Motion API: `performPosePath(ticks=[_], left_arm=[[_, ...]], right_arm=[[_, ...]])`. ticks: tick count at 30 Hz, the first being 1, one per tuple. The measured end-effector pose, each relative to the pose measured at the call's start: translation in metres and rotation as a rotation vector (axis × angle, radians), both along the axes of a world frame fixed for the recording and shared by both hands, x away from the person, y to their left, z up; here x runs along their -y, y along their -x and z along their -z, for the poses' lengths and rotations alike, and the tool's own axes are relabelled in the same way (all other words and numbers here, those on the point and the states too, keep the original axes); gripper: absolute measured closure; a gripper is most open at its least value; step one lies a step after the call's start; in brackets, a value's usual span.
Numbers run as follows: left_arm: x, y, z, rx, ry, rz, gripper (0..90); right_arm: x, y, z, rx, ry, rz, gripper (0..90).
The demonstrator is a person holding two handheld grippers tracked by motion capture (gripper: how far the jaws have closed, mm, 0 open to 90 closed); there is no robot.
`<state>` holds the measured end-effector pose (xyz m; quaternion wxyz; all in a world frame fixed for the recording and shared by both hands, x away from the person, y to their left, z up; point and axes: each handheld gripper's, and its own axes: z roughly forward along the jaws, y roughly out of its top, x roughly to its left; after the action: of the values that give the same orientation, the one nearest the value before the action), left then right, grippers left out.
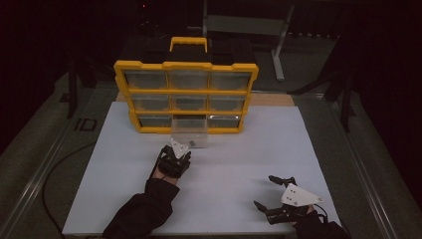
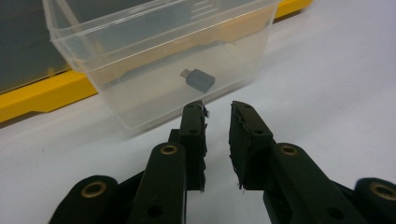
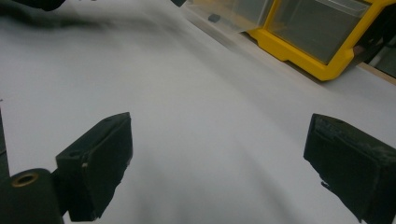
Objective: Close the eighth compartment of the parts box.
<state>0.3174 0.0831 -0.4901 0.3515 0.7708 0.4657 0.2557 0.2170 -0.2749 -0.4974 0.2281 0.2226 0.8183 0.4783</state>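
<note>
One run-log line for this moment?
left hand-held gripper: near-closed, empty, facing clear drawer | adapter: in drawer | right hand-held gripper: open, empty

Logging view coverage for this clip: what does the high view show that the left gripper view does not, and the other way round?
High view alone: the whole yellow drawer cabinet with its handle, the right claw with jaws spread wide over the white table, and the person's dark sleeves.

Left gripper view alone: the left claw seen close, its jaws nearly together with nothing between them, short of the drawer's wall, and the drawer's clear ribbed rim.

Both: the pulled-out clear drawer on the table with a small grey adapter inside, and yellow cabinet frame behind.
</note>
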Motion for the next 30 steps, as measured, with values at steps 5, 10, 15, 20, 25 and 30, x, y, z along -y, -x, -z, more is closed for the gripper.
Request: performPosePath(ticks=[5, 10, 15, 20, 25, 30], left_arm=[[-0.003, -0.002, -0.002, -0.009, 0.003, 0.019, 86.8], [-0.004, -0.005, -0.002, -0.015, -0.020, 0.038, 88.8], [-0.006, -0.008, -0.002, -0.007, -0.017, 0.048, 88.9], [-0.007, -0.013, -0.002, -0.003, -0.015, 0.051, 89.1], [-0.007, -0.018, -0.002, 0.007, -0.015, 0.045, 89.0], [-0.005, -0.022, -0.002, 0.017, -0.029, 0.042, 89.1]], right_arm=[[0.000, 0.000, 0.000, 0.005, 0.007, -0.004, 8.1], [0.000, 0.000, 0.000, 0.008, 0.009, -0.006, 8.1], [0.000, 0.000, 0.000, 0.007, 0.008, -0.004, 8.1], [0.000, 0.000, 0.000, 0.006, 0.008, -0.003, 8.1], [0.000, 0.000, 0.000, 0.004, 0.008, -0.003, 8.1], [0.000, 0.000, 0.000, 0.006, 0.008, -0.005, 8.1]])
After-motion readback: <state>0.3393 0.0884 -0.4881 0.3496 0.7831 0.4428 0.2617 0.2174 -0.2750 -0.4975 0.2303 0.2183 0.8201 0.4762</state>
